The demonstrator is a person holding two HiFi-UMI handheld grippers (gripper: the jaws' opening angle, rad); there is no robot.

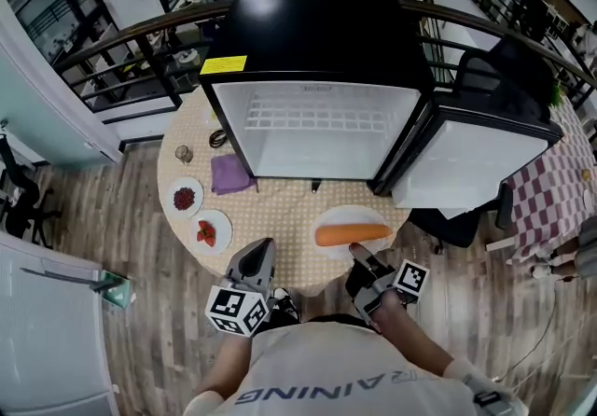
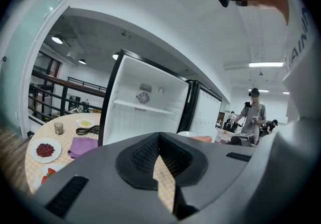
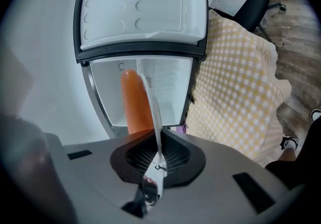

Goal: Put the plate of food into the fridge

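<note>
A white plate [image 1: 338, 215] carrying a carrot [image 1: 353, 235] lies on the round checked table [image 1: 289, 209], in front of the black fridge [image 1: 317, 134], whose door [image 1: 476, 162] stands open to the right. My right gripper [image 1: 358, 254] is shut on the plate's near rim. In the right gripper view the plate [image 3: 153, 107] runs edge-on between the pads of that gripper [image 3: 158, 152], the carrot [image 3: 135, 102] beside it and the fridge [image 3: 165, 82] beyond. My left gripper [image 1: 264, 246] hovers shut and empty at the table's front edge. Over its tips [image 2: 159, 140] the fridge [image 2: 145, 112] shows.
Left of the fridge lie a purple cloth [image 1: 230, 173], a plate of red berries [image 1: 185, 197], a plate of strawberries [image 1: 211, 230], a small glass [image 1: 184, 154] and a coiled cable [image 1: 218, 137]. A black office chair [image 1: 448, 223] stands under the open door. A person [image 2: 253, 115] stands far off.
</note>
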